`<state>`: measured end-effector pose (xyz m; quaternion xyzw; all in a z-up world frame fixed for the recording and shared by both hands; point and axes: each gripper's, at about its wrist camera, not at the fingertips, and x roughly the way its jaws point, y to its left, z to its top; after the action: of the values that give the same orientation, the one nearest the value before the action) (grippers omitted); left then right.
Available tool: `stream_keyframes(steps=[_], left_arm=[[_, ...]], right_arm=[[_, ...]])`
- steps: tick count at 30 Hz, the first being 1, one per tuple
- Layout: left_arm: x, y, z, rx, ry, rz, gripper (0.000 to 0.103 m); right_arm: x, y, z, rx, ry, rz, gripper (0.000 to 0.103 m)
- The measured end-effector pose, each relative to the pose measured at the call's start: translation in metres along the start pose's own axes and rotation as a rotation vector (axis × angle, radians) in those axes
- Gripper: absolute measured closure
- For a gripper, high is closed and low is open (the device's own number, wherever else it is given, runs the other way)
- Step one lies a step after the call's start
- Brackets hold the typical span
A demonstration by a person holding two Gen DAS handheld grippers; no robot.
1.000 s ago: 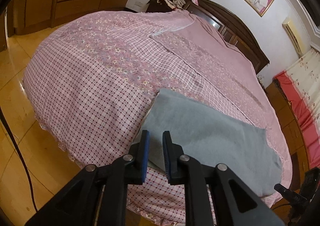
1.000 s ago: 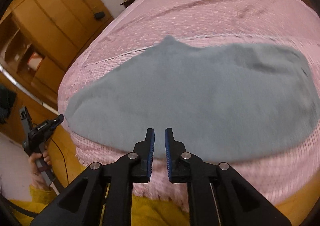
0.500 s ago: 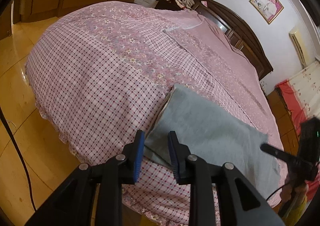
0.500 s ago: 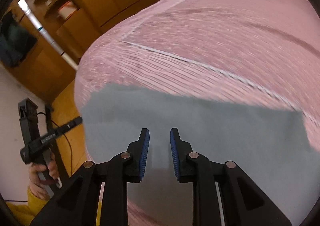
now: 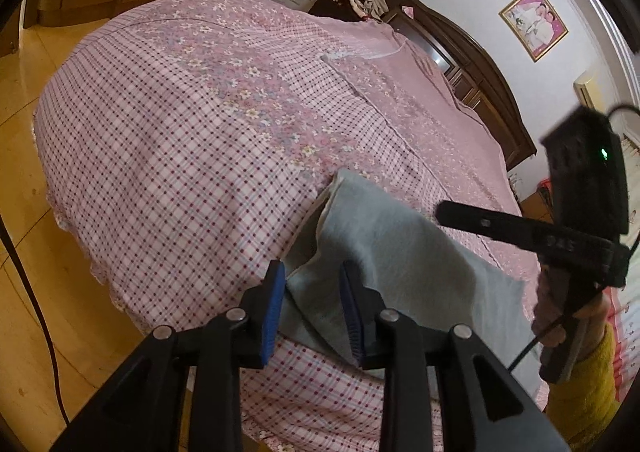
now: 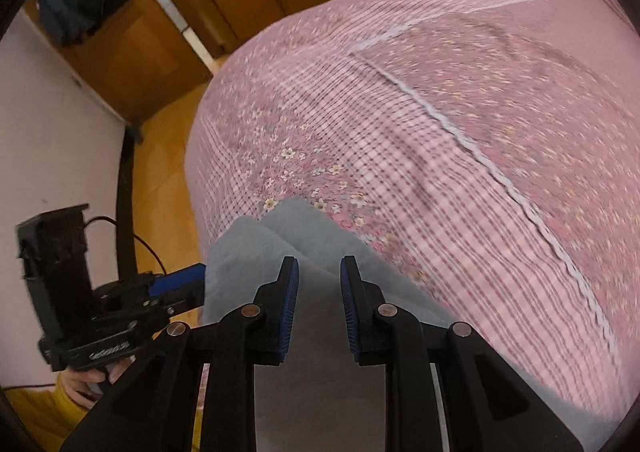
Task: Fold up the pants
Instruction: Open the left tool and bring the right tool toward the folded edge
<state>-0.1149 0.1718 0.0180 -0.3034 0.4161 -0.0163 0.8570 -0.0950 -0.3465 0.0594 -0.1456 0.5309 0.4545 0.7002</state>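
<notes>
At near edge of bed [image 5: 168, 155], grey pants [image 5: 404, 272] lie folded into strip, end layers stacked. Left gripper [image 5: 312, 312] jaws part-open after just widening — straddling pants' end corner, pads not pressing. Right gripper [image 6: 319, 308] likewise spread a little, above pants [image 6: 280, 236], nothing pinched. Advice: lower both onto end, catch all layers together, close firmly — then carry end along strip, edges kept aligned.

Grey pants [image 5: 404, 264] lie folded flat on the bed, their layered corner between the left fingers [image 5: 272, 312].
</notes>
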Motion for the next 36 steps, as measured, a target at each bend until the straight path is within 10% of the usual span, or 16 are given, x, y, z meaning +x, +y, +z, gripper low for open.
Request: stream_keyframes(steps=[8,12,18,36], left_arm=[[-0.001,0.010,-0.003,-0.011,0.008,-0.012,0.074],[-0.002,0.018,-0.003,-0.028,0.010,-0.013,0.074],[-0.007,0.019,-0.004,-0.023,-0.001,-0.015,0.074],[-0.034,-0.006,-0.002,0.034,-0.049,-0.114,0.074]], right_arm=[[0.015,0.015,-0.003,-0.071,0.106,0.039,0.080],[0.011,0.032,-0.016,-0.165,0.052,-0.047,0.097],[-0.020,0.055,-0.034,-0.283,-0.090,-0.119,0.098],[-0.019,0.057,-0.087,-0.316,-0.053,-0.062,0.097]])
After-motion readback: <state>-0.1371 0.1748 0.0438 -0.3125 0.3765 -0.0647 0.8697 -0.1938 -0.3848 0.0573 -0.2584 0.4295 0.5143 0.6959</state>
